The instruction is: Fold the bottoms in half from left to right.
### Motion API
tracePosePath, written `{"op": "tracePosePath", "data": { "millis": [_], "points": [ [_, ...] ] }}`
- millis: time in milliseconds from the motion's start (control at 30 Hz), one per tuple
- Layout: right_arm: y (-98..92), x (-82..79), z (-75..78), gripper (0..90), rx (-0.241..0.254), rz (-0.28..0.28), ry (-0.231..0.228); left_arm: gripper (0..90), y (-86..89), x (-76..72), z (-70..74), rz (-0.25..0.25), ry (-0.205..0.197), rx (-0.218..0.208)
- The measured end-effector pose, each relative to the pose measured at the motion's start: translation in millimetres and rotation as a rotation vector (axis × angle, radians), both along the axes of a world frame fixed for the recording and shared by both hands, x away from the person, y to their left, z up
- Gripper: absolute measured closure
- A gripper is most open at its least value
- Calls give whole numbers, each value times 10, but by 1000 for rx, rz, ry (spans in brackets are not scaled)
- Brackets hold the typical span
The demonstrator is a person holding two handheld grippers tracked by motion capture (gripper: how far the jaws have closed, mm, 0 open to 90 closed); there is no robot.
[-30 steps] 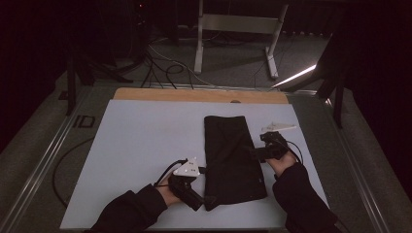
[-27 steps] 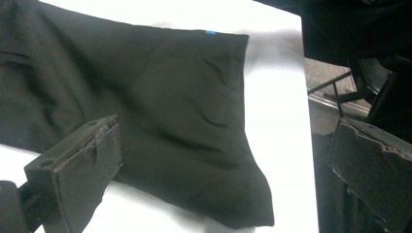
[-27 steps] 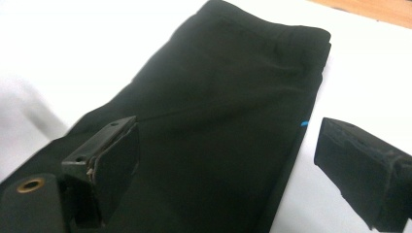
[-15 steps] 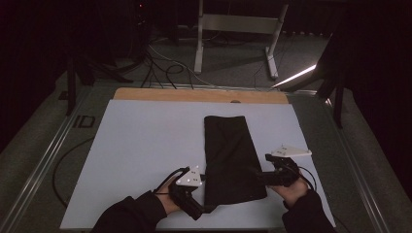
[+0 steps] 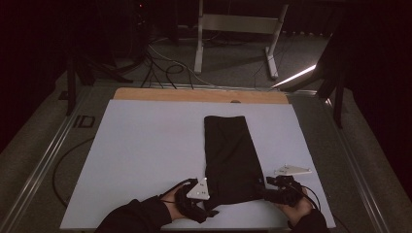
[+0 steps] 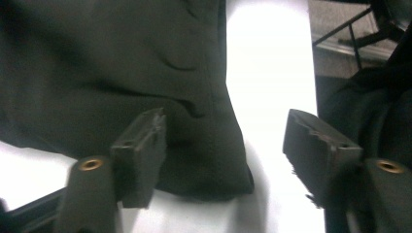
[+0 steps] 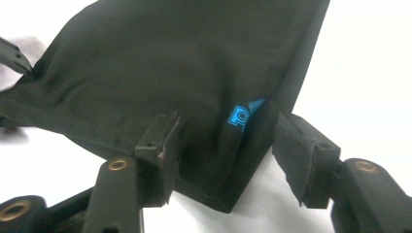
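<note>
Blue print, a blocky logo too folded to read (image 7: 241,116), sits on the near corner of the black folded cloth (image 5: 228,155), between the closing jaws of the right gripper (image 7: 226,153), which do not yet press it. The left gripper (image 6: 223,145), jaws also closing, straddles the other near corner unclamped. Smooth, long and slightly creased, the cloth lies flat on the white table (image 5: 145,145), stretching away from the person's edge.

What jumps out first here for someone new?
A black folded cloth lies lengthwise on the pale table, dark against it. The left gripper and right gripper sit at its two near corners, jaws just closing around the fabric but not yet pinching it. In the right gripper view a small blue logo shows on the cloth by that corner.
</note>
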State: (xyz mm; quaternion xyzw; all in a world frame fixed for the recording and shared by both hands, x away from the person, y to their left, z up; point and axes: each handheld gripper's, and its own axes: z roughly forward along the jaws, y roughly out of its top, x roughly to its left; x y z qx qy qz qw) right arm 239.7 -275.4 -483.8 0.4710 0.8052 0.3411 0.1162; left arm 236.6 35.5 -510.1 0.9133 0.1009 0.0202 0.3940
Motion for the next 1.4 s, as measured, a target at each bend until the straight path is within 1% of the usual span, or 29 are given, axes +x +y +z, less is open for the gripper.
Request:
{"op": "tracePosePath", "data": {
  "millis": [33, 100, 133, 167, 200, 233, 267, 300, 333, 367, 400, 433, 467, 500, 633, 667, 767, 800, 833, 900, 967, 1033, 1100, 1167, 1233, 1267, 1300, 1333, 1400],
  "points": [
    [7, 3, -8, 479, -3, 0, 7, 386, -9, -4, -11, -7, -10, 5],
    [39, 14, -41, 536, -50, -5, 23, 426, -18, 0, -22, -5, -21, 19],
    [39, 14, -41, 536, -50, -5, 23, 459, -18, 0, -22, -5, -21, 19],
    [43, 23, -57, 536, -55, -7, 39, 459, -18, 0, -22, -5, -21, 19],
    [50, 24, -68, 647, -56, 5, 49, 540, -6, 10, -28, -5, -48, 38],
    [48, 24, -65, 692, -65, 1, 48, 566, -2, 15, -30, 3, -48, 35],
    [37, 26, -60, 735, -58, 9, 48, 603, 4, 17, -28, 2, -65, 45],
    [28, 28, -56, 753, -48, 23, 52, 662, 7, 15, -26, 5, -76, 45],
    [28, 28, -56, 753, -48, 23, 52, 710, 7, 15, -26, 5, -76, 45],
    [21, 28, -52, 753, -42, 23, 58, 710, 7, 15, -26, 5, -76, 45],
    [3, 31, -40, 874, -29, 21, 62, 804, 19, 28, -4, 0, -79, 38],
    [-2, 30, -27, 882, -30, 14, 53, 851, 23, 36, 6, -4, -80, 45],
    [-4, 26, -7, 886, -26, 8, 55, 867, 31, 44, 14, -7, -78, 47],
    [-6, 23, 6, 890, -23, 10, 48, 871, 43, 55, 22, -9, -71, 47],
    [-10, 1, 55, 894, -18, -4, 32, 878, 94, 71, 70, -8, -76, 47],
    [-13, -11, 76, 894, -6, -6, 24, 880, 135, 78, 113, 3, -86, 45],
    [1, -28, 88, 895, 9, -4, 34, 881, 159, 85, 134, 2, -79, 44],
    [1, -28, 88, 895, 9, -4, 34, 881, 199, 87, 179, 5, -87, 43],
    [14, -42, 94, 895, -2, 0, 26, 881, 210, 83, 196, 8, -83, 37],
    [8, -56, 109, 897, 2, -7, 21, 881, 231, 70, 222, 5, -93, 41],
    [12, -81, 125, 897, 12, -8, 14, 881, 244, 61, 227, 5, -66, 20],
    [27, -96, 121, 897, -7, -9, 7, 879, 218, 34, 210, -8, -58, 22],
    [16, -88, 105, 897, -38, -26, 1, 878, 164, 1, 177, -22, -58, 25],
    [2, -76, 89, 897, -48, -38, 8, 877, 139, -7, 163, -26, -50, 26],
    [-42, -50, 35, 897, -60, -68, 40, 876, 85, -12, 127, -36, -43, 29],
    [-47, -47, 27, 897, -65, -71, 44, 876, 73, -12, 114, -34, -47, 29],
    [-49, -49, 24, 897, -64, -76, 44, 876, 71, -5, 105, -32, -43, 30],
    [-45, -51, 26, 897, -77, -77, 44, 875, 69, 1, 94, -30, -33, 23],
    [-41, -63, 36, 897, -94, -85, 25, 873, 61, 8, 88, -31, -27, 21]
  ]
}}
